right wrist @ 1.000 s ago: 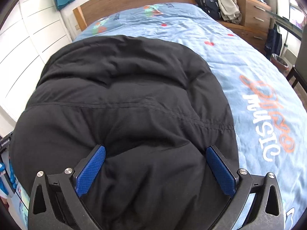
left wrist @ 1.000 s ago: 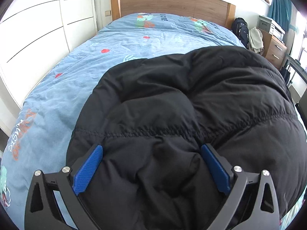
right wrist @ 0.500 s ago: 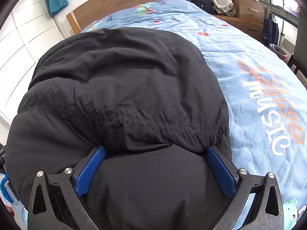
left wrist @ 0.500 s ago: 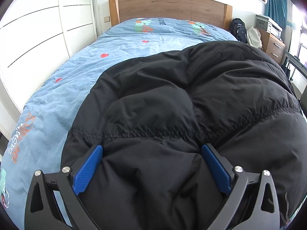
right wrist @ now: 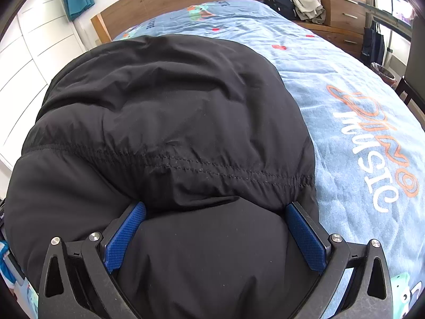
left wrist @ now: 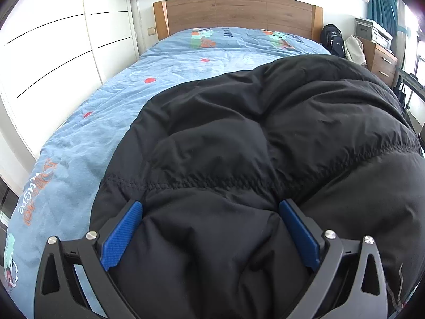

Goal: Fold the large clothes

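Note:
A black puffy jacket [left wrist: 265,122] lies bunched on a bed with a light blue printed cover [left wrist: 106,122]. My left gripper [left wrist: 209,204] is open wide. The jacket's near panel bulges between its blue pads, just below a stitched seam. The right wrist view shows the same jacket [right wrist: 172,101] on the left part of the cover [right wrist: 345,79]. My right gripper [right wrist: 215,206] is open just as wide, with padded fabric filling the gap up to a seam. The jacket's sleeves and edges are hidden in the bulk.
A wooden headboard [left wrist: 239,13] stands at the far end and white wardrobe doors [left wrist: 53,53] run along the left. A black backpack [left wrist: 333,40] and a wooden dresser [left wrist: 382,58] are beyond the bed's right side. A small bin [right wrist: 385,73] sits on the floor there.
Both grippers have drawn back and tilted up, so more of the room shows. In the right view the seam has slid closer to the fingers. Both stay wide apart.

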